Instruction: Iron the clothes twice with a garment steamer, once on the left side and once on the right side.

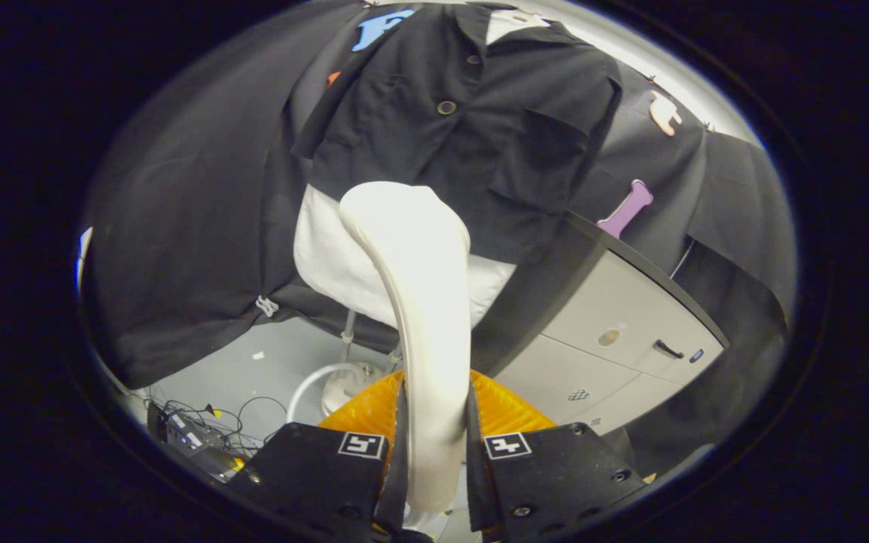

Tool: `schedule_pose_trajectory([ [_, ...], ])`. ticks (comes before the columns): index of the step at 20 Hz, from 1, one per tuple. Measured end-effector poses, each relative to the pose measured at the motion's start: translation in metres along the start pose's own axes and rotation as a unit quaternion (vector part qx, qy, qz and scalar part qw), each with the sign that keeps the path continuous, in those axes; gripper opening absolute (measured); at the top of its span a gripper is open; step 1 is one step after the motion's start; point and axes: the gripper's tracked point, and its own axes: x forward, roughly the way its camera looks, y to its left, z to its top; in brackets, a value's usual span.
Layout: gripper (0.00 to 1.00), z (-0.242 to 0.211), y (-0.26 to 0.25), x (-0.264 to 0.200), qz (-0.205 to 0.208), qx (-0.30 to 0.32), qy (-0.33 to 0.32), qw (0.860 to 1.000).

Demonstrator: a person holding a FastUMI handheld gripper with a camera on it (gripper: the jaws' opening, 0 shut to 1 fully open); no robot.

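Black cloth walls and a pale floor are seen behind the work. Clamped between both fingers of the gripper [434, 445] is the white garment steamer [419, 302], its head raised just before the hem of the dark shirt [472, 128], which hangs buttoned over a white underlayer [329, 260]. How many passes have been made cannot be told; the head is judged to sit low, near the middle. A cabinet [623, 324] stands beside. No legible writing is found.
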Motion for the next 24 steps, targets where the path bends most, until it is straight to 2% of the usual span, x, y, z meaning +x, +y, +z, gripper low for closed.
schedule_pose_trajectory([
  [8, 0.35, -0.017, -0.122, -0.041, -0.031, 0.043, -0.008, 0.999],
  [16, 0.35, -0.045, -0.206, -0.08, -0.022, 0.07, -0.011, 0.997],
  [24, 0.35, -0.099, -0.29, -0.131, -0.023, 0.131, 0.019, 0.991],
])
